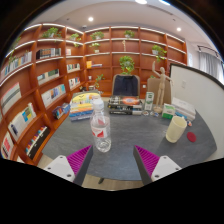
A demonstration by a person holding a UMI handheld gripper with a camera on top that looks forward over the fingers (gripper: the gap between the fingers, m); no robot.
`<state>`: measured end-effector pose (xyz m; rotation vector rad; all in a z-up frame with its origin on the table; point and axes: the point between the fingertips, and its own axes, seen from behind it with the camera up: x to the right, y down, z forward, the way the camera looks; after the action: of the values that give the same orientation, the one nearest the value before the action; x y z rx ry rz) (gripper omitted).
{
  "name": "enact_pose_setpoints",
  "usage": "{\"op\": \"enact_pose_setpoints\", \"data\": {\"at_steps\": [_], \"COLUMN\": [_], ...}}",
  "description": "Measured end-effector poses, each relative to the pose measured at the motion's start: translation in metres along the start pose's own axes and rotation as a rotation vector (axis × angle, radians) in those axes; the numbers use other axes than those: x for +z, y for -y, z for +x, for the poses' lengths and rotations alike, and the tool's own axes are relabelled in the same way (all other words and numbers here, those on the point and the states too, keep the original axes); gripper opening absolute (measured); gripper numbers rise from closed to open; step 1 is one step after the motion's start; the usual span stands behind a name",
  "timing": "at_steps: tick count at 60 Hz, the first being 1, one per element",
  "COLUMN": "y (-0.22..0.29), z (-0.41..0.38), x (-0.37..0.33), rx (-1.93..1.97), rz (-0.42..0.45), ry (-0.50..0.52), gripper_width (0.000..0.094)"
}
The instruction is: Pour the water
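A clear plastic water bottle (100,128) with a red cap and a label stands upright on the grey table (125,150), just ahead of my left finger. A pale yellow cup (176,129) stands on the table ahead and to the right, beyond my right finger. My gripper (113,160) is open, with the two magenta pads (78,158) wide apart and nothing between them. The fingers are low over the near part of the table.
A red lid-like disc (192,137) lies right of the cup. Boxes, small bottles and clutter (130,104) fill the far side of the table. A chair (126,86) stands behind it. Wooden bookshelves (40,80) line the left and back walls.
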<state>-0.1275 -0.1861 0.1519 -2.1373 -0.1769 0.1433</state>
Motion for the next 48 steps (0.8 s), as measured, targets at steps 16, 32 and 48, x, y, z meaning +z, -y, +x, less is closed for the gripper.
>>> {"op": "enact_pose_setpoints", "data": {"at_steps": [16, 32, 48], "y": [-0.022, 0.017, 0.024], "z": [-0.060, -0.059, -0.042], "x": [0.105, 0.164, 0.169], "rx": [0.033, 0.032, 0.101], "rz": [0.033, 0.158, 0.203], "ry": [-0.001, -0.055, -0.093], "gripper_width": [0.0866, 0.0763, 0.0407]}}
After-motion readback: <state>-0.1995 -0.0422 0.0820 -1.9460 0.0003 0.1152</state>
